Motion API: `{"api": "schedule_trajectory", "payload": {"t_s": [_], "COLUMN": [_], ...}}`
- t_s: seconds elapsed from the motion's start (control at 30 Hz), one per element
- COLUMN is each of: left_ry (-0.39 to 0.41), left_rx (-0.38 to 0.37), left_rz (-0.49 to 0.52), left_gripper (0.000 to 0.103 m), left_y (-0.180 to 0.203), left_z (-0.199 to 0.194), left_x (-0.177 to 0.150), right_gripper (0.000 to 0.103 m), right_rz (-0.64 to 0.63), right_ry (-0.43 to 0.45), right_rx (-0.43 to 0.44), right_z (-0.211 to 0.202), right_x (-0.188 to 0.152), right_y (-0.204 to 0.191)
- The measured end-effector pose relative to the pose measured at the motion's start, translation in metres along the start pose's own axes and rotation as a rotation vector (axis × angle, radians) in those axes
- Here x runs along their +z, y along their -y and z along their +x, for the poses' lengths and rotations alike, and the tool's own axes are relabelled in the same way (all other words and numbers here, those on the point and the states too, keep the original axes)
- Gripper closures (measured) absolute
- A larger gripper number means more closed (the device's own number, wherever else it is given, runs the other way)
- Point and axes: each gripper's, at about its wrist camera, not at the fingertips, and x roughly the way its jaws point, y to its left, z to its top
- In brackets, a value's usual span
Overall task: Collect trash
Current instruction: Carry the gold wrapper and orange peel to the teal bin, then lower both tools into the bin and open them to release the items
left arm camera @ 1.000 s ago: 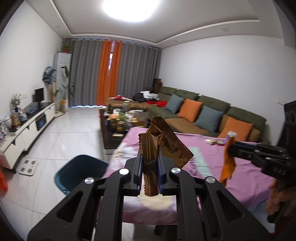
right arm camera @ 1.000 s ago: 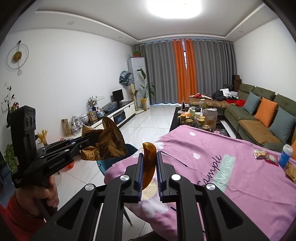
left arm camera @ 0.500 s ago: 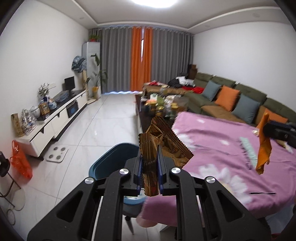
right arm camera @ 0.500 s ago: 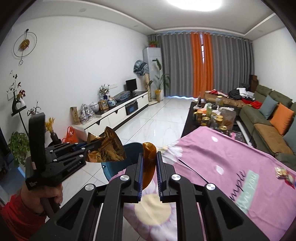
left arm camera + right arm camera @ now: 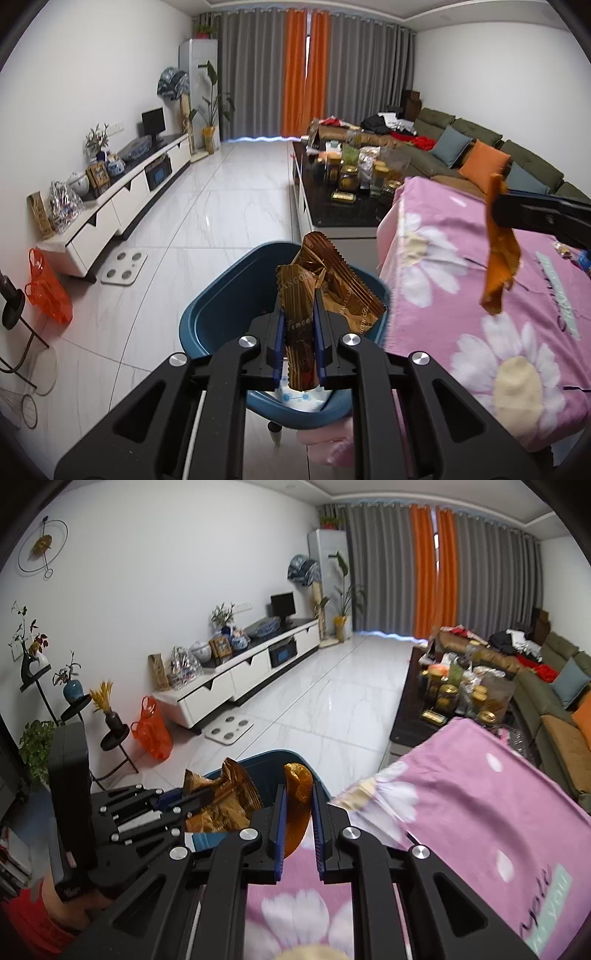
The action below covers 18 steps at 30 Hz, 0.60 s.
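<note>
My left gripper [image 5: 299, 325] is shut on a crumpled gold-brown snack wrapper [image 5: 325, 291] and holds it over the open blue bin [image 5: 221, 295] beside the table. My right gripper [image 5: 298, 805] is shut on a thin orange wrapper [image 5: 298, 812] above the table's corner, close to the bin's rim [image 5: 273, 755]. In the left wrist view the orange wrapper [image 5: 500, 258] hangs from the right gripper's fingers [image 5: 535, 218] over the pink cloth. In the right wrist view the left gripper [image 5: 177, 805] and gold wrapper [image 5: 225, 801] sit to the left, over the bin.
A table with a pink flowered cloth [image 5: 480, 295] stands right of the bin. Small wrappers [image 5: 565, 251] lie far right on it. A dark coffee table with jars [image 5: 351, 181], a green sofa [image 5: 480, 147], a white TV cabinet [image 5: 129, 199], an orange bag [image 5: 48, 291] and a floor scale [image 5: 123, 264] surround.
Both grippers swung left and down from over the table toward the bin, still holding their wrappers. The bin is now directly under the left gripper.
</note>
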Motion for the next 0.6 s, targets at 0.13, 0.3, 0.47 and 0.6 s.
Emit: {"api": "schedule_trajectory", "payload": {"t_s": [0.13, 0.3, 0.47, 0.6], "left_ry": [-0.034, -0.065, -0.091, -0.105], "left_rx": [0.006, 0.015, 0.023, 0.026], "left_rz": [-0.015, -0.019, -0.031, -0.035], "left_gripper": [0.09, 0.09, 0.09, 0.09], "left_y": [-0.005, 0.0, -0.004, -0.001], "left_z": [0.028, 0.055, 0.078, 0.095], "left_x": [-0.002, -0.004, -0.005, -0.003], "right_gripper": [0.091, 0.091, 0.091, 0.091], "right_rz": [-0.014, -0.026, -0.043, -0.055], "right_ry": [-0.046, -0.089, -0.128, -0.154], "right_rx": [0.017, 0.035, 0.047, 0.054], "right_z": [0.031, 0.061, 0.086, 0.099], "right_x": [0.012, 0.02, 0.026, 0.028], "right_y": [-0.004, -0.007, -0.01, -0.012]}}
